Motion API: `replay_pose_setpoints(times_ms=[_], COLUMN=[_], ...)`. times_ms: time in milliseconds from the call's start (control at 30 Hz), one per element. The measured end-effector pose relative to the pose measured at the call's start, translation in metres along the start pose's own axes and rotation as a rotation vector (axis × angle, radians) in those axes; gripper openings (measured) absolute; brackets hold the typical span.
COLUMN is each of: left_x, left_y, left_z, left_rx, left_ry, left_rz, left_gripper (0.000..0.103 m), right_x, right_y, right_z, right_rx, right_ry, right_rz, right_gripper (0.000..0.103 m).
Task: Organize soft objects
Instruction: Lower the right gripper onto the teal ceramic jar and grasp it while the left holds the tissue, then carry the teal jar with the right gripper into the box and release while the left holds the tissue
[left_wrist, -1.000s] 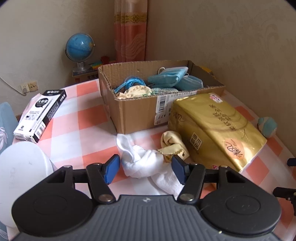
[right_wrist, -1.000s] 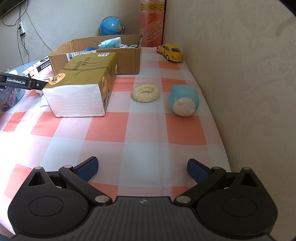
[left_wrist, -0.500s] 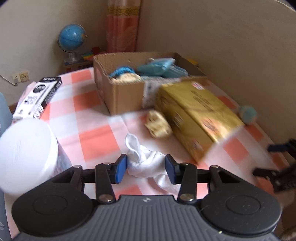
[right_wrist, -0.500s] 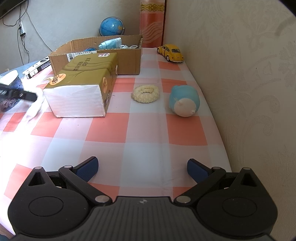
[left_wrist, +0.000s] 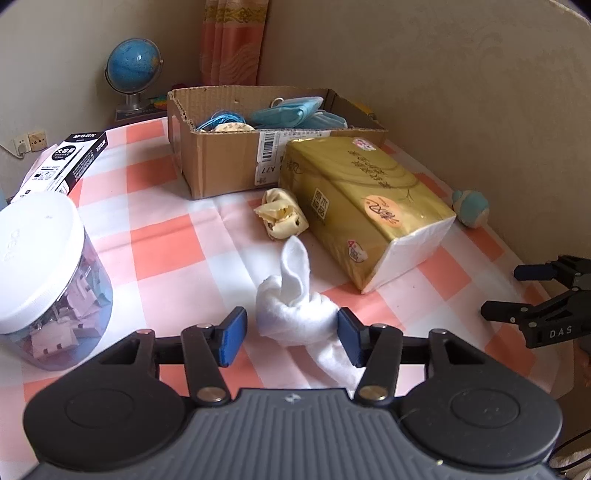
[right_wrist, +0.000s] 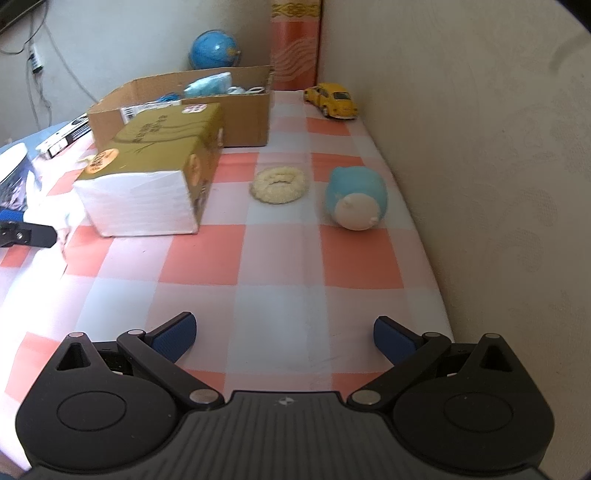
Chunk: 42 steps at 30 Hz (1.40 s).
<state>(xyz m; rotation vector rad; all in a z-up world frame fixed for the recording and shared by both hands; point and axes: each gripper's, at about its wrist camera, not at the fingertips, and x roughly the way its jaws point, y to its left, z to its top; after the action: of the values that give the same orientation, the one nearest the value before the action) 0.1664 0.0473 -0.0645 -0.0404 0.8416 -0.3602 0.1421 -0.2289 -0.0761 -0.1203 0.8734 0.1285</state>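
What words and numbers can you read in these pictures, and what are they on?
"A77": white barcode label on the cardboard box.
"DAS": side of the right gripper.
"4": small sticker on the gold tissue pack.
Tissue pack's other gold printing: Chinese characters, too skewed to read.
Black-and-white carton: print too small to read.
White jar lid: faint embossed mark, unreadable.

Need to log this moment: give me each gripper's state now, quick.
Left gripper: jaws have just been opening, white sock between them, not gripped.
Right gripper: open, empty.

Left hand-held gripper (left_wrist: 291, 341) opening (right (right_wrist: 284, 338) wide).
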Motion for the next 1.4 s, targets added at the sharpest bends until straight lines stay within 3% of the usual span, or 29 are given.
replay_pose_setpoints(times_ms=[100,200,467,800,1067,1400], left_x=[0.004,0.005,0.006,0.007,0.008,0.000], left_y=[0.001,0.003,0.002,0.003,0.003,0.003], left_z=[0.001,0.001,0.002,0.003,0.003,0.003], left_rx=[-0.010,-0.033,-0.036,-0.041,-0.035,-0.011], left_ry=[-0.005,-0.009,-0.012,-0.007,-0.003,0.000], left_rz=[-0.010,-0.036,-0.027,-0.027,-0.028,-0.023], left_gripper=[0.053,0.044,0.044,0.044,0.043,0.043], right_x=[0.002,0.004,0.003,0.036,0.045,0.029], right_y=[-0.003,-0.006,-0.016,-0.025,-0.029,-0.026], right_z=[0.003,0.009,0.041,0.067,0.067,0.067], right_rx=[0.009,0.011,-0.023,-0.043,-0.041,-0.038], right_ry=[0.008,0.025,-0.052,-0.097,-0.075,-0.090], right_rz=[-0.008,-0.021,-0.037,-0.087,-0.094,-0.088], right_gripper=[0.103,0.103,0.101,0.079,0.052,0.051])
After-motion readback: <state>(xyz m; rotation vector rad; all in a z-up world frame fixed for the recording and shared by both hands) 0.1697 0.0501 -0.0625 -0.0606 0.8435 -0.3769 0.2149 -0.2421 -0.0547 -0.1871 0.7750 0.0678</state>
